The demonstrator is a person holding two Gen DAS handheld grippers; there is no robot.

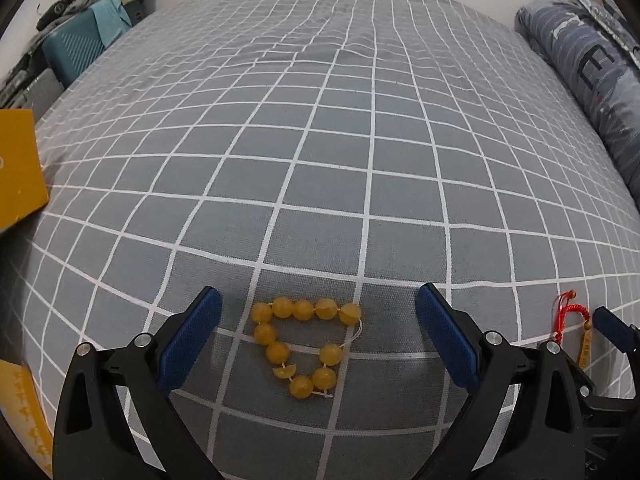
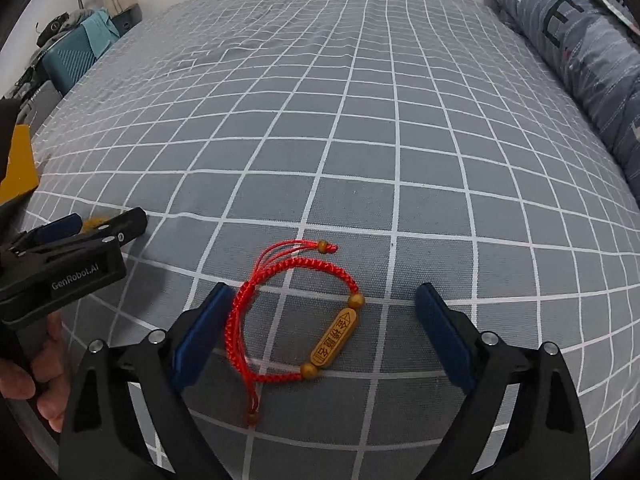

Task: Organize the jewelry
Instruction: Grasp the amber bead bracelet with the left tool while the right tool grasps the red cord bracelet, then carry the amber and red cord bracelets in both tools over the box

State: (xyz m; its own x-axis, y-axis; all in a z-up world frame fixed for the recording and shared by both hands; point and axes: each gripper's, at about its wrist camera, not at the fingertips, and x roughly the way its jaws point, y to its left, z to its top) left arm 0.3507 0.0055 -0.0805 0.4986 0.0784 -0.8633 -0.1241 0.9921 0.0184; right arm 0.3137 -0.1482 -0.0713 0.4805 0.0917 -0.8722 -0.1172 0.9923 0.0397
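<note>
The left gripper (image 1: 318, 322) is wide open, with nothing in its grip. The yellow bead bracelet (image 1: 306, 346) lies flat on the checked bed sheet (image 1: 320, 140) between the blue pads, touching neither. The right gripper (image 2: 324, 320) is wide open too and holds nothing. The red cord bracelet (image 2: 292, 320) lies between its pads, close to the left one. A yellow box (image 1: 18, 164) is cut off at the left edge. Far off, a rolled blue quilt (image 2: 580, 52) runs out of view.
</note>
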